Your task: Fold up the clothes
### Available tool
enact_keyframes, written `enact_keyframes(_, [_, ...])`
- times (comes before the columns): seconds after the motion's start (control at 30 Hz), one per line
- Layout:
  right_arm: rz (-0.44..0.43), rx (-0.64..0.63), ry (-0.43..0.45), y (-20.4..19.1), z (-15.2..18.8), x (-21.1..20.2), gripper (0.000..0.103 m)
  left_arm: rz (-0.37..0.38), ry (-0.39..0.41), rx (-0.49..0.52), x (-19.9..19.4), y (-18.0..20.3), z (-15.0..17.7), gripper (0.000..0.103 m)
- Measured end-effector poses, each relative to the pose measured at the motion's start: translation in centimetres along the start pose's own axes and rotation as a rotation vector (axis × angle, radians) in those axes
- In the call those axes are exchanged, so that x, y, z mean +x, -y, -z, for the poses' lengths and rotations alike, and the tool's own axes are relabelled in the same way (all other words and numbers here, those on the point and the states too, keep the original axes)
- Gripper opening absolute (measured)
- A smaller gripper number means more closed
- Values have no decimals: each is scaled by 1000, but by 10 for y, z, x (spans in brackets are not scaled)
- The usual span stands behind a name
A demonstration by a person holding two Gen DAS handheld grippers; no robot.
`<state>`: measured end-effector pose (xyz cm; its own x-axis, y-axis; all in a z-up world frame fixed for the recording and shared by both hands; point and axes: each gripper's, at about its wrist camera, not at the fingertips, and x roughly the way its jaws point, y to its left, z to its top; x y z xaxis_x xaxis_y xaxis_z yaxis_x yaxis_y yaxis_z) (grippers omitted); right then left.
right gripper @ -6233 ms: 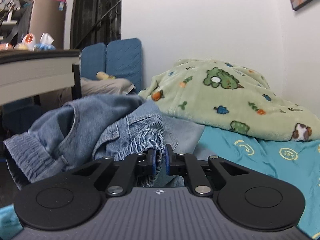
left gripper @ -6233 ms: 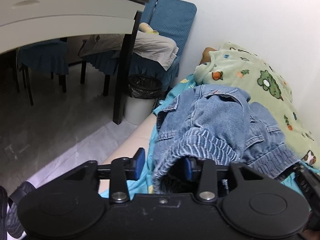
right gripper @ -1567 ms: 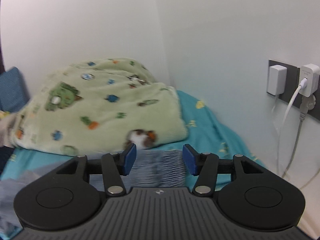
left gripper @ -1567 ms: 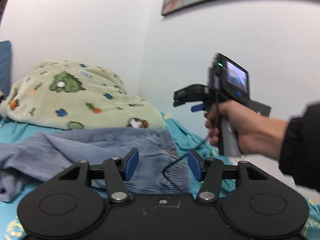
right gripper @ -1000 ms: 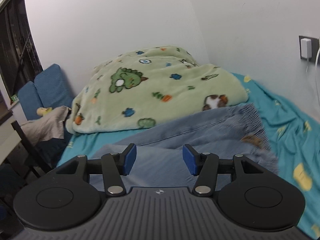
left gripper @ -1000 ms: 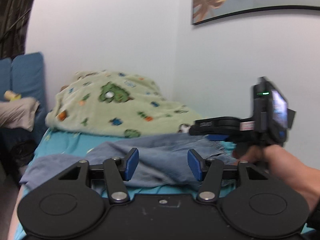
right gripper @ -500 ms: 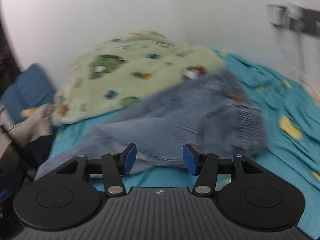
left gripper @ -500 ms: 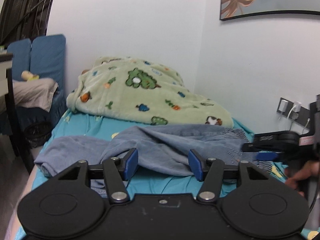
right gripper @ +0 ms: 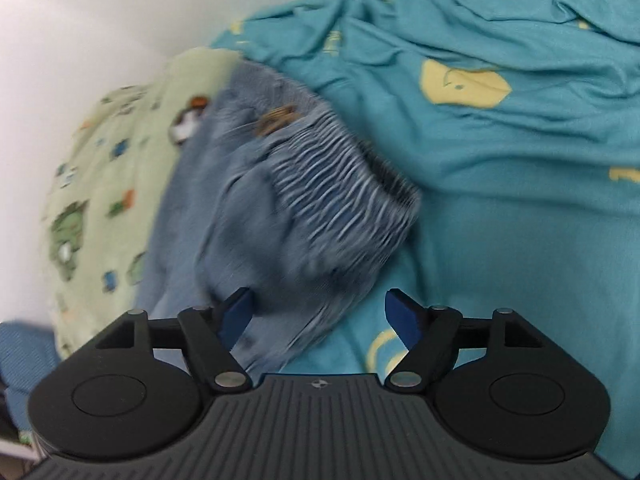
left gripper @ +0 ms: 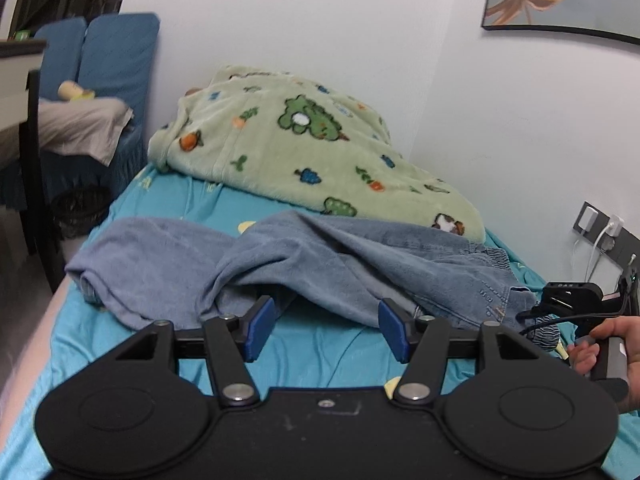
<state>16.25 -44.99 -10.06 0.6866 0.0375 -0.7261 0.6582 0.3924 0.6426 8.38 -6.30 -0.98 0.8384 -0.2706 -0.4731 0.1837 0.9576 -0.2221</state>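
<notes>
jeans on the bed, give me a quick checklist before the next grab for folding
1. Jeans released on the bed sheet, in neither tongs: ok.
2. Jeans spread flat: not ok, the legs lie rumpled and overlap.
3. Left tongs open, nothing between them: ok.
4. Right tongs open; they have just been opening, over the elastic waistband edge, pads not pressing it: ok.
5. Jeans clear of the green blanket: not ok, their far edge lies against it.
6. Waistband lying straight: cannot tell, the right wrist view is blurred.
</notes>
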Motion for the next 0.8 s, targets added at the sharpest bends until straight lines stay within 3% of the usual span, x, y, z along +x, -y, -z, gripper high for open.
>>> enact_keyframes(0.1, [11, 49, 40, 8, -10, 1, 82, -10, -16, -31, 3, -6, 0, 55])
enact_keyframes(0.2, [-18, 90, 57, 15, -15, 3, 81, -11, -26, -62, 8, -11, 1, 55])
enact_keyframes(0.3, [-39, 80, 80, 17, -19, -1, 65, -17, -28, -64, 12, -12, 1, 55])
enact_keyframes(0.37, [-42, 24, 103, 9, -19, -7, 47, -23, -26, -59, 14, -12, 2, 55])
enact_keyframes(0.47, [-71, -51, 167, 2, -22, -23, 35, -32, -19, -61, 13, -13, 2, 55])
enact_keyframes(0.63, [-105, -163, 329, -9, -29, -60, 30, -41, 3, -71, 7, -18, 1, 55])
enact_keyframes(0.73, [-59, -188, 402, -7, -36, -71, 29, -44, 10, -78, 5, -20, 0, 55])
enact_keyframes(0.8, [-1, -157, 402, 4, -44, -69, 29, -44, 16, -77, 4, -20, -1, 54])
